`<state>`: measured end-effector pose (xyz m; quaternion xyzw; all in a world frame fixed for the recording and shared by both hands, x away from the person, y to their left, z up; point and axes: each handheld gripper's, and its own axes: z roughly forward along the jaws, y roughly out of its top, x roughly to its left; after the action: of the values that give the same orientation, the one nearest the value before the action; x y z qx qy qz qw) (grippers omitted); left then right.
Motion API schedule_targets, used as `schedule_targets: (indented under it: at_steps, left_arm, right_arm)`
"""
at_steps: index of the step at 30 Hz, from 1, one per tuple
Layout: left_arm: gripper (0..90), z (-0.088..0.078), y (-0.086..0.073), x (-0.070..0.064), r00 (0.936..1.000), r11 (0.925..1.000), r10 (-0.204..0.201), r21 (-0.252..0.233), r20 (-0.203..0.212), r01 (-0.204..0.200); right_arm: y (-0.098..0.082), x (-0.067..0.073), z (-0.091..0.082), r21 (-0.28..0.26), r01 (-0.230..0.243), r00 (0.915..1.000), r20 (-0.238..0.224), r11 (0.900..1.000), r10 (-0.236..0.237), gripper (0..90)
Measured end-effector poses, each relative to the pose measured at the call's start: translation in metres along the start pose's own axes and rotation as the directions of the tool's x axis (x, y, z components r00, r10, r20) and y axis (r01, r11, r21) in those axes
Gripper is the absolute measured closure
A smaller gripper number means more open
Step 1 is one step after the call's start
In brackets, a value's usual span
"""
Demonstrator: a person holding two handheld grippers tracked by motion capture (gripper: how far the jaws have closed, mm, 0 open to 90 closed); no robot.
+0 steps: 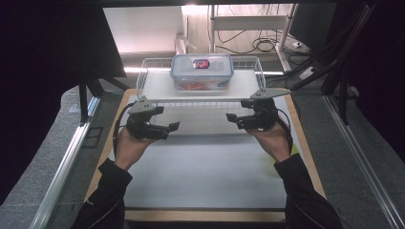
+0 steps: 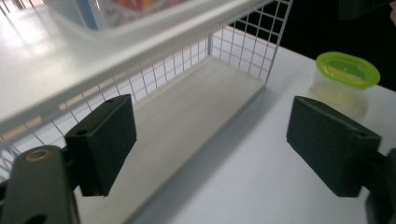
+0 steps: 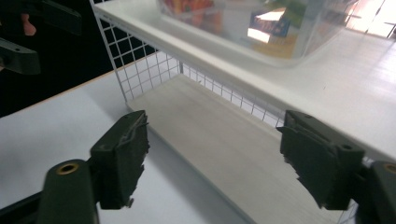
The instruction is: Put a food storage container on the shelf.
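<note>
A clear lidded food box [image 1: 202,71] with a blue-rimmed lid stands on the top shelf of a white wire rack [image 1: 155,86] at the back of the table. My left gripper [image 1: 166,118] hovers in front of the rack's left end, open, with nothing between its jaws. My right gripper [image 1: 237,110] hovers in front of the right end, also open and empty. In the left gripper view, the left gripper [image 2: 210,135] faces the rack's lower board [image 2: 187,102]. The right gripper [image 3: 212,140] faces that lower board [image 3: 219,130] too, with the food box [image 3: 261,28] above it.
A small clear tub with a green lid [image 2: 348,70] stands on the white table top to the right of the rack. The rack's wire end wall [image 2: 252,42] closes its right side. Dark frames and cables lie beyond the table's edges [image 1: 305,143].
</note>
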<state>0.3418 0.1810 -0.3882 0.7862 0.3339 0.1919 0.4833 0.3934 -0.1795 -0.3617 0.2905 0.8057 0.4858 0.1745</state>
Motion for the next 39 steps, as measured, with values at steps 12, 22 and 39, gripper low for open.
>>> schedule_targets:
  at_steps: [12,22,39]
  left_arm:
    - [7.3,0.001,-0.03,-0.029,0.9987,0.9976,0.05,0.049,-0.008,-0.049]
    - [3.7,0.009,-0.064,-0.045,0.9976,0.9963,0.07,0.051,0.0,-0.07]
    - [3.9,-0.005,-0.116,-0.05,0.9987,0.9987,0.019,0.048,-0.047,-0.016]
  right_arm:
    - [-0.031,0.017,-0.004,-0.005,0.027,0.9996,-0.01,1.0,-0.027,8.6]
    - [-0.057,0.023,-0.006,0.017,0.033,0.9993,-0.016,0.999,-0.033,4.2]
    - [-0.109,0.035,-0.009,0.037,-0.038,0.9983,-0.043,0.999,0.039,3.5]
